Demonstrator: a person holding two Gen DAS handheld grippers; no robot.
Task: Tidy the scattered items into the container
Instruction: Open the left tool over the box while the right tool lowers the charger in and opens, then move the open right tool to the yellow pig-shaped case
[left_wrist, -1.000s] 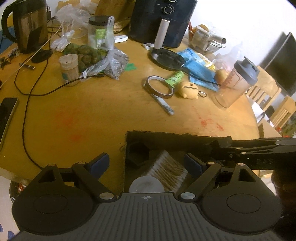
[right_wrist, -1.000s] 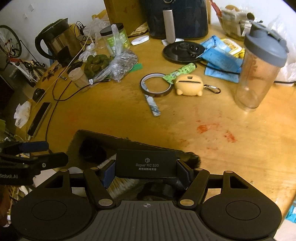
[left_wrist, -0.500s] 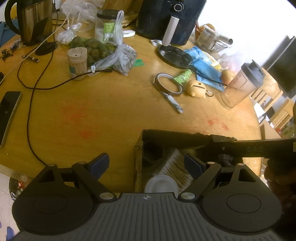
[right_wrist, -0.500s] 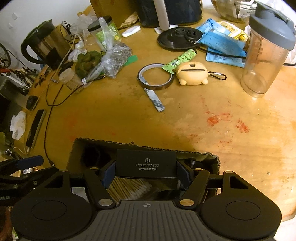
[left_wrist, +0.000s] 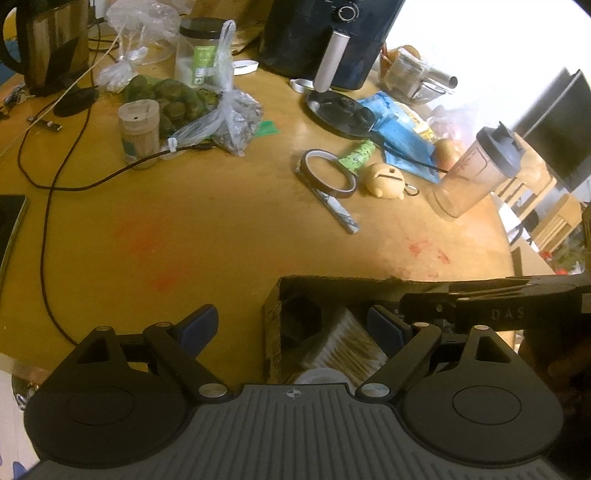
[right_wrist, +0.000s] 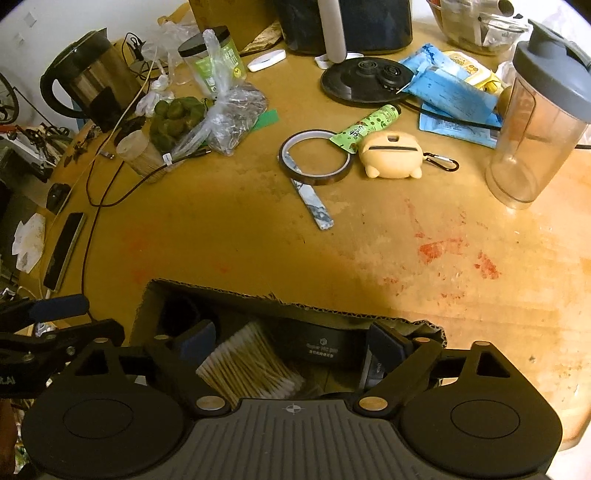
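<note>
An open cardboard box (right_wrist: 258, 297) sits at the near edge of the table. Inside it lie a bundle of cotton swabs (right_wrist: 251, 365) and a black labelled case (right_wrist: 325, 343). My right gripper (right_wrist: 290, 343) hangs open over the box, its pads on either side of the case and apart from it. My left gripper (left_wrist: 291, 325) is open and holds nothing, straddling the box's left wall (left_wrist: 271, 328); the swabs (left_wrist: 347, 347) show between its fingers. Loose on the table lie a tape ring (right_wrist: 314, 157), a yellow pouch (right_wrist: 391, 155), a green tube (right_wrist: 365, 127) and a patterned strip (right_wrist: 314, 206).
A clear shaker bottle (right_wrist: 535, 122) stands to the right. At the back are a black appliance (left_wrist: 332, 33), a round black base (right_wrist: 365, 79) and blue packets (right_wrist: 454, 96). A kettle (right_wrist: 88, 77), bagged items (right_wrist: 221, 118), a cable (left_wrist: 48, 221) and a phone (right_wrist: 62, 251) crowd the left.
My right gripper has opened and let go of the black case, which now lies in the box. The left gripper has stayed open.
</note>
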